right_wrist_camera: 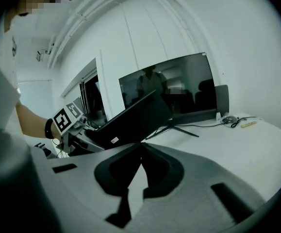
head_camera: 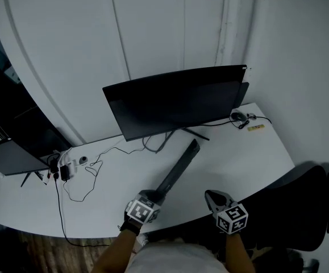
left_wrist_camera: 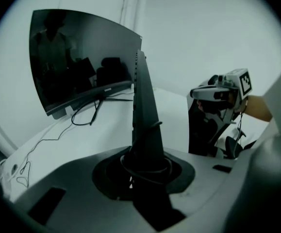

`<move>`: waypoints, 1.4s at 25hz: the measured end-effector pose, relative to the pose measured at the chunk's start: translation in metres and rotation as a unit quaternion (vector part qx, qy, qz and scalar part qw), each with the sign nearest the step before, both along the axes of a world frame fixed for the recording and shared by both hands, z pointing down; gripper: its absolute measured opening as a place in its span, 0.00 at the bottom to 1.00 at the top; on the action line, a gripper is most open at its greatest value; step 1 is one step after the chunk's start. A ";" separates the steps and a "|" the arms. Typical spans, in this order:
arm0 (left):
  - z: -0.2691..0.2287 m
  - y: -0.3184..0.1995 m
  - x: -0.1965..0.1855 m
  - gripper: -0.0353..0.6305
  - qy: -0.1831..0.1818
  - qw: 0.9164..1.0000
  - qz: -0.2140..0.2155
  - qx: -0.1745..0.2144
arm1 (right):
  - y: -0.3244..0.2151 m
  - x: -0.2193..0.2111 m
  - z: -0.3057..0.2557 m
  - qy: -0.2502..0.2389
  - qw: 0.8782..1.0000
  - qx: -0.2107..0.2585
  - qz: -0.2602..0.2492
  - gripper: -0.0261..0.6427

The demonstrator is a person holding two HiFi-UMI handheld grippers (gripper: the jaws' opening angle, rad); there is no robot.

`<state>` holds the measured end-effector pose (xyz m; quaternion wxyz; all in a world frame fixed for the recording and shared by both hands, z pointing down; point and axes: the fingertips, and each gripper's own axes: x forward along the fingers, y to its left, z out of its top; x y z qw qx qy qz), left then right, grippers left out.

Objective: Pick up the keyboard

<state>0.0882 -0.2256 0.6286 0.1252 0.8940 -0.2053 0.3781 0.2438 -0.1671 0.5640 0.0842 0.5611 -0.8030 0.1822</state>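
Observation:
The keyboard (head_camera: 178, 166) is a long dark slab, lifted at its near end above the white desk (head_camera: 244, 158). My left gripper (head_camera: 151, 198) is shut on that near end. In the left gripper view the keyboard (left_wrist_camera: 142, 106) stands edge-on, rising away from the jaws of the left gripper (left_wrist_camera: 145, 161), with a thin cable looped round it. My right gripper (head_camera: 212, 195) hangs to the right of the keyboard, apart from it. In the right gripper view the right gripper (right_wrist_camera: 139, 147) has its jaws together with nothing in them. Beyond it the keyboard's underside (right_wrist_camera: 130, 118) shows tilted.
A wide curved monitor (head_camera: 175, 98) stands at the back of the desk. Loose cables (head_camera: 79, 178) and plugs lie at the left beside a second screen (head_camera: 11, 155). Small items (head_camera: 241, 117) sit at the right rear. A black chair (head_camera: 309, 206) is at the right.

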 end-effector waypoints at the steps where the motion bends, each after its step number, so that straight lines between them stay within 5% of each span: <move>1: -0.012 0.000 -0.002 0.20 0.016 1.000 -0.011 0.003 | 0.000 0.000 -0.008 0.002 1.000 0.011 0.002 0.05; 8: -0.106 -0.010 -0.018 0.20 0.122 0.986 -0.072 0.085 | 0.001 -0.007 -0.064 0.007 0.997 0.077 -0.004 0.05; 20: -0.244 0.005 -0.046 0.20 0.274 0.933 -0.095 0.212 | 0.003 -0.018 -0.146 0.044 0.985 0.167 -0.023 0.04; 35: -0.295 0.018 -0.060 0.20 0.291 0.908 -0.112 0.281 | -0.001 -0.025 -0.173 0.059 0.975 0.208 -0.047 0.04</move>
